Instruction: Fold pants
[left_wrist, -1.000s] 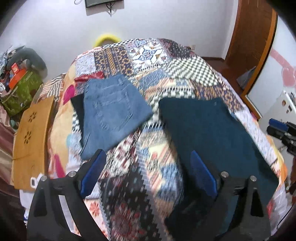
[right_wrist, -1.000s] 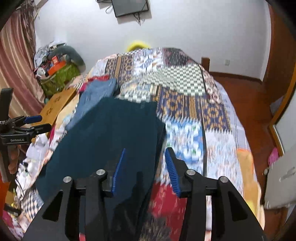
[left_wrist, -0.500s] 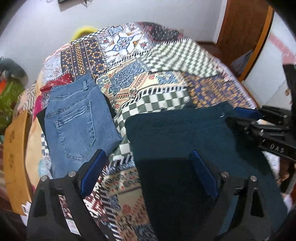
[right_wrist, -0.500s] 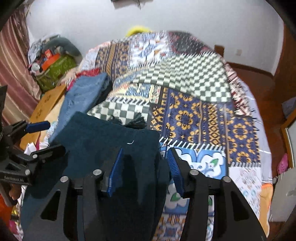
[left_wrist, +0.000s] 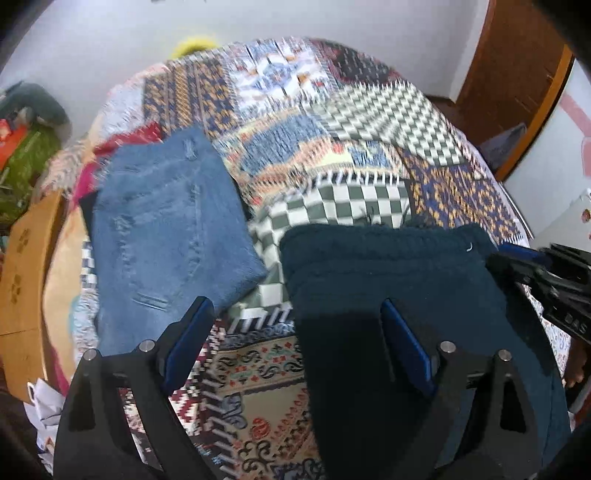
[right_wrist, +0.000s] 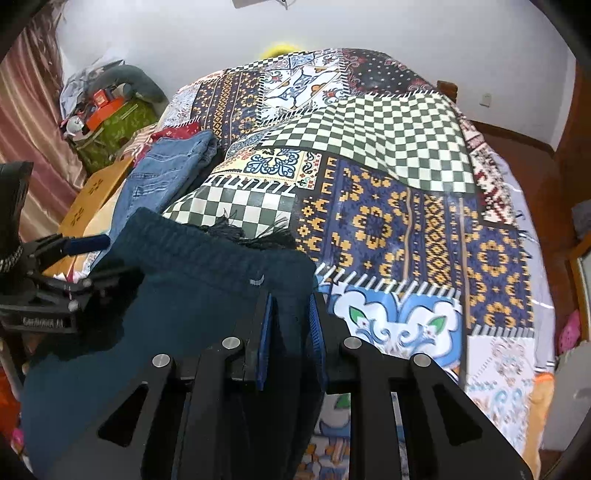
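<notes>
Dark teal pants (left_wrist: 388, 280) lie flat on the patchwork bed, waistband toward the far side; they also show in the right wrist view (right_wrist: 192, 295). My left gripper (left_wrist: 295, 339) is open, its right finger over the pants' left edge, its left finger over the bedspread. It also shows at the left of the right wrist view (right_wrist: 79, 254). My right gripper (right_wrist: 291, 325) is narrowed on the pants' right edge near the waistband, cloth between the pads. It shows at the right edge of the left wrist view (left_wrist: 546, 273).
Folded blue jeans (left_wrist: 170, 229) lie left of the teal pants on the patchwork bedspread (right_wrist: 388, 206). A cardboard box (left_wrist: 26, 280) and clutter stand by the bed's left side. A wooden door (left_wrist: 517, 74) is at the far right.
Both grippers moved forward toward the waistband. My right gripper's fingers closed in on the pants' right edge. The left gripper stayed open.
</notes>
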